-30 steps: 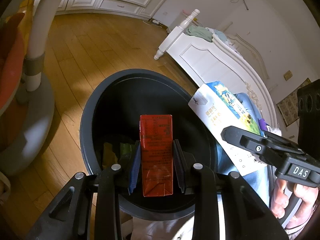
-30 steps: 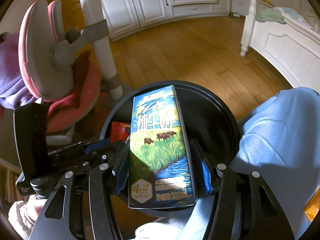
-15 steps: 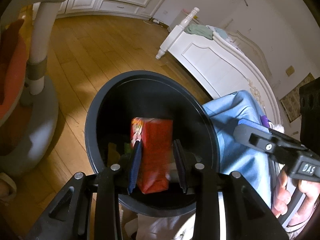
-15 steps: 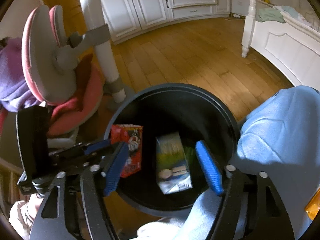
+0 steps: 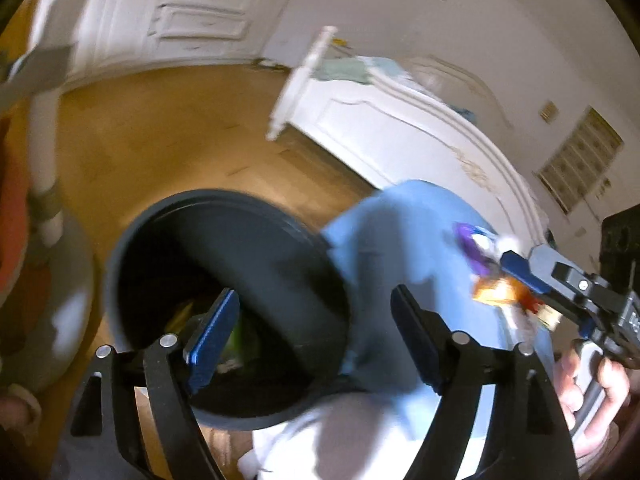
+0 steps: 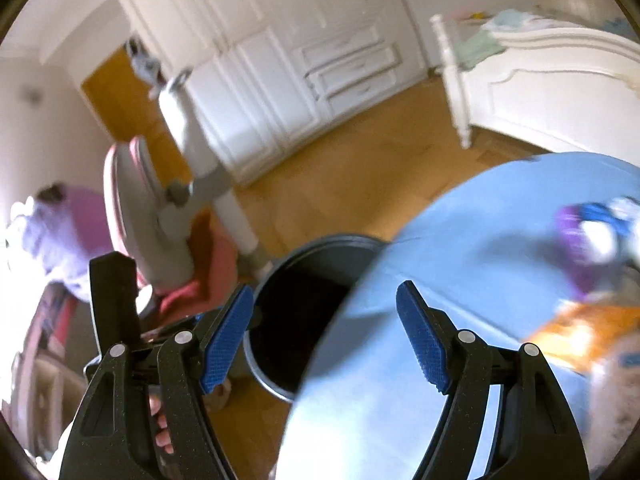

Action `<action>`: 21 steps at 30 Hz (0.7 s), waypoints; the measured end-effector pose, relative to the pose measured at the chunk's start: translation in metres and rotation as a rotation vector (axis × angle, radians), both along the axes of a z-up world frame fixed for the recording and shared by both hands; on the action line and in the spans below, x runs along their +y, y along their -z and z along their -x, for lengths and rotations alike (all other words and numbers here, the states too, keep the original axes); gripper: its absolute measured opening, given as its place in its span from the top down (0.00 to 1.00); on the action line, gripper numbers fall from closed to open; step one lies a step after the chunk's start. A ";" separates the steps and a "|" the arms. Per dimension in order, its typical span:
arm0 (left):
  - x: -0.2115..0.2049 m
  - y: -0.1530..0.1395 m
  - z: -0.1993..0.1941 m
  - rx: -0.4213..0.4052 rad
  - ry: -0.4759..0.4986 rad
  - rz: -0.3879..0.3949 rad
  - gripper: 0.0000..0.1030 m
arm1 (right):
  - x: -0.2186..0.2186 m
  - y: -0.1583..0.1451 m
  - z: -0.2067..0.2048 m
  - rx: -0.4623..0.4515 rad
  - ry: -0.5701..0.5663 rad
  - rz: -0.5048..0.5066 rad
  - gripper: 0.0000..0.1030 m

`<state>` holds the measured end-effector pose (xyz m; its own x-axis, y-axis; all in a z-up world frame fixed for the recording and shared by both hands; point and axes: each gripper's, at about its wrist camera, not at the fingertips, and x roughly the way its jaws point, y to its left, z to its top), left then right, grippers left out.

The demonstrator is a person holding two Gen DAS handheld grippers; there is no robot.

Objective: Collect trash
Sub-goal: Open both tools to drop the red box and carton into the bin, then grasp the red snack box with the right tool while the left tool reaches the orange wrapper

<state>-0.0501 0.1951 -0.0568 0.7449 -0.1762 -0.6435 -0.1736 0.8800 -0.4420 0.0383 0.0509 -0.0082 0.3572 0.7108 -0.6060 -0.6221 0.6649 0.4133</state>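
Note:
The dark round bin [image 5: 132, 240] stands on the wood floor beside a blue-covered surface [image 5: 400, 240]. My left gripper [image 5: 316, 320] hangs above the bin's right rim, its jaws opening with nothing between them. Blurred green and yellow scraps [image 5: 240, 336] lie deep inside the bin. My right gripper [image 6: 324, 312] is open and holds nothing, over the edge where the bin [image 6: 312, 244] meets the blue cover [image 6: 480, 260]. On that cover lie a purple wrapper [image 6: 576, 232] and an orange wrapper [image 6: 580, 328], to the right of the jaws. Both views are motion-blurred.
A pink and grey chair [image 6: 136, 208] and a white pole [image 6: 224, 184] stand left of the bin. A white bed frame [image 5: 380, 128] and white cabinets [image 6: 320, 72] line the far side. Open wood floor [image 5: 160, 140] lies beyond the bin.
The left gripper let the red carton fall into the bin and the right let the milk carton fall. Both jaws spread wide, rose, and swung right toward the blue cover.

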 end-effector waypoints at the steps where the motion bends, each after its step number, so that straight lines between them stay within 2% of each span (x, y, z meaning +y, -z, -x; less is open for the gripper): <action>1: -0.014 -0.007 -0.005 -0.009 0.034 -0.013 0.24 | -0.019 -0.003 0.000 -0.008 0.027 -0.012 0.28; 5: -0.070 -0.024 -0.028 -0.033 0.173 -0.055 0.24 | -0.082 -0.012 -0.002 -0.057 0.129 -0.022 0.28; 10: -0.135 -0.031 -0.055 -0.042 0.326 -0.092 0.21 | -0.172 -0.016 -0.001 -0.126 0.296 0.022 0.28; 13: -0.164 -0.027 -0.073 -0.028 0.387 -0.112 0.21 | -0.212 -0.009 -0.004 -0.114 0.360 0.033 0.28; 17: -0.186 -0.018 -0.097 -0.001 0.420 -0.097 0.21 | -0.238 0.001 -0.005 -0.106 0.386 0.054 0.28; 21: -0.195 -0.008 -0.106 0.026 0.432 -0.101 0.21 | -0.227 0.009 -0.008 -0.129 0.337 0.078 0.28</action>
<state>0.0558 0.0002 -0.0488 0.5999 -0.4030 -0.6911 0.2098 0.9129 -0.3501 0.0467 -0.1762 -0.0172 0.6404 0.4936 -0.5885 -0.4062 0.8679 0.2859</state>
